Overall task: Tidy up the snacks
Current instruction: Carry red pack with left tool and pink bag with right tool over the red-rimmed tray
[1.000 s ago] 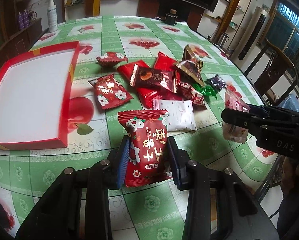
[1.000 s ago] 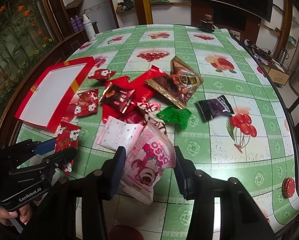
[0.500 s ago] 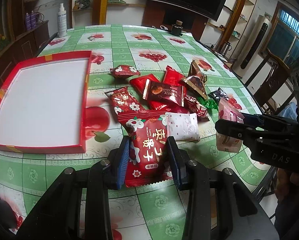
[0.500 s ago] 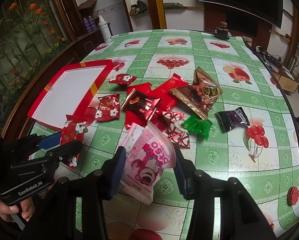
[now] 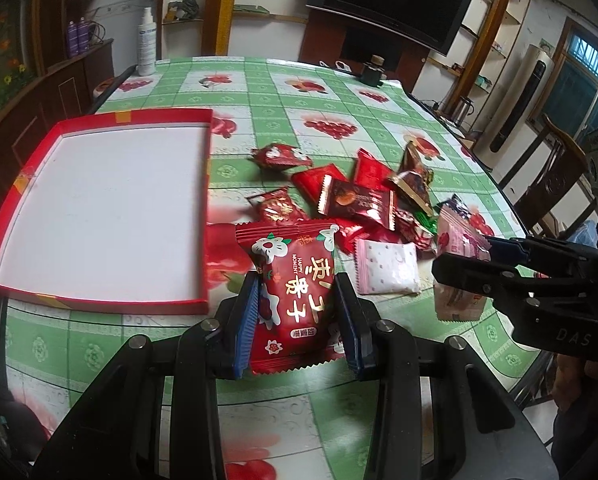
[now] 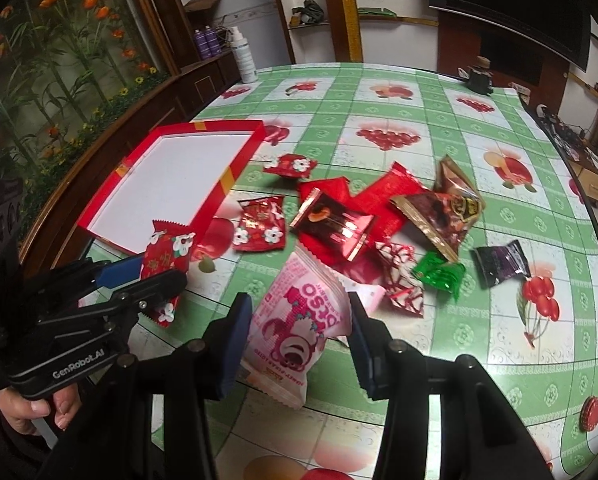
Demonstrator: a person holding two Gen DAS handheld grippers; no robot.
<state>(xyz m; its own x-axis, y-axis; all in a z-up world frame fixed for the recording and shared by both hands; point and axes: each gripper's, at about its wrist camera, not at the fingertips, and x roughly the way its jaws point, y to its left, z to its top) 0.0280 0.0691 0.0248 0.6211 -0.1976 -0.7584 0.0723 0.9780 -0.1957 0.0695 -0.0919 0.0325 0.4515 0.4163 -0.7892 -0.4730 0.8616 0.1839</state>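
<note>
Two hand-held grippers hang tilted down over a table [image 5: 259,92] covered in a green checked cloth printed with red fruit.

The left gripper [image 5: 297,320] pinches a red packet [image 5: 295,288] between its blue-padded fingers [image 5: 246,320]. The packet stands upright, printed with white flowers and gold Chinese characters. It sits at 6 o'clock in the left wrist view, lifted clear of the cloth.

The right gripper [image 6: 299,340] pinches a pink packet [image 6: 299,320] showing a cartoon bear, its print upside down to the camera. It sits at 6 o'clock in the right wrist view, also raised.

A shallow red box [image 5: 203,184] with a white floor lies empty at 9 o'clock in the left view. The remaining snack pile [image 5: 355,204] lies at 2 o'clock from the red packet: red, brown and white wrappers, overlapping.

The right wrist view alone shows a green wrapper [image 6: 439,276] and a dark purple wrapper [image 6: 501,264] in full, lying apart at 3 o'clock. At 8 o'clock it shows the person's hand [image 6: 35,408] under the left gripper's black body. The left wrist view alone shows a white packet [image 5: 385,268] in full, just right of the red packet. It also shows the right gripper from the side at 3 o'clock.
</note>
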